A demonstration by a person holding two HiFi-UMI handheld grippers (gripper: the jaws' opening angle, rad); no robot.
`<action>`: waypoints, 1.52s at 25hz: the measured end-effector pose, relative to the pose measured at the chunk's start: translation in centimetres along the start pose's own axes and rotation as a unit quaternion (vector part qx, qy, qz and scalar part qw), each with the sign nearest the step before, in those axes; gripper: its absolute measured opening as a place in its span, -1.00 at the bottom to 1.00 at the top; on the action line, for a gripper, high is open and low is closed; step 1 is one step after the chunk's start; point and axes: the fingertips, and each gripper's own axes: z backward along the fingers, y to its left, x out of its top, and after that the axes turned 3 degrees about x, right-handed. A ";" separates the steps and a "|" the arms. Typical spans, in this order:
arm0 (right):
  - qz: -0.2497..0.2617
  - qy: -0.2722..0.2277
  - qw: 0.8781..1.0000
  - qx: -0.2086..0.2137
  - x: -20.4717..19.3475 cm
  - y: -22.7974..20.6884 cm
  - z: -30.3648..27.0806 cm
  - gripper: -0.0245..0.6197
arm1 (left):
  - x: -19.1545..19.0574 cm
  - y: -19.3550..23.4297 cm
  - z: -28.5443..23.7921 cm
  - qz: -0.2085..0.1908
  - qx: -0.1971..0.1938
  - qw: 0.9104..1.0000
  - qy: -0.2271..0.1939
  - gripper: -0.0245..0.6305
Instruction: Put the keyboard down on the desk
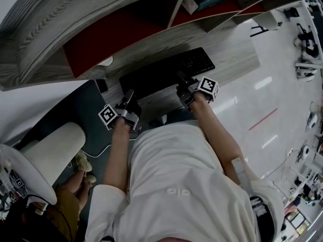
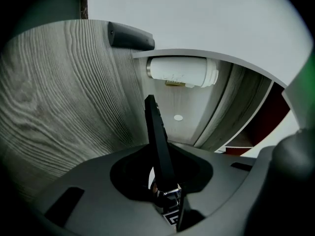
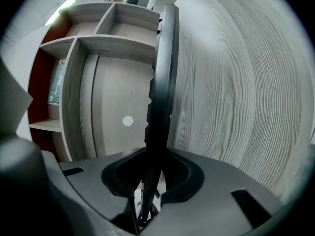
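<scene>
A black keyboard (image 1: 166, 70) stretches across the grey wood desk (image 1: 237, 59), near its front edge. My left gripper (image 1: 130, 105) is shut on the keyboard's near left edge. My right gripper (image 1: 184, 86) is shut on its near right edge. In the left gripper view the keyboard (image 2: 158, 141) shows edge-on as a thin black slab running out from between the jaws. The right gripper view shows the keyboard (image 3: 161, 92) the same way, with the desk top beside it. Whether the keyboard rests on the desk or hangs just above it, I cannot tell.
A grey wood shelf unit (image 1: 151, 14) with a red back panel (image 1: 116, 34) stands over the desk. A white cylinder (image 2: 181, 73) lies under the shelf. A small white object (image 1: 105, 61) sits at the desk's back left. A white chair (image 1: 48, 158) stands at my left.
</scene>
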 end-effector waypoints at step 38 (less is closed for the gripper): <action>-0.031 -0.017 0.997 -0.062 1.7 -2.0 -6.3 -0.66 | 3.2 3.5 -1.6 0.046 0.029 0.992 -0.112 -0.34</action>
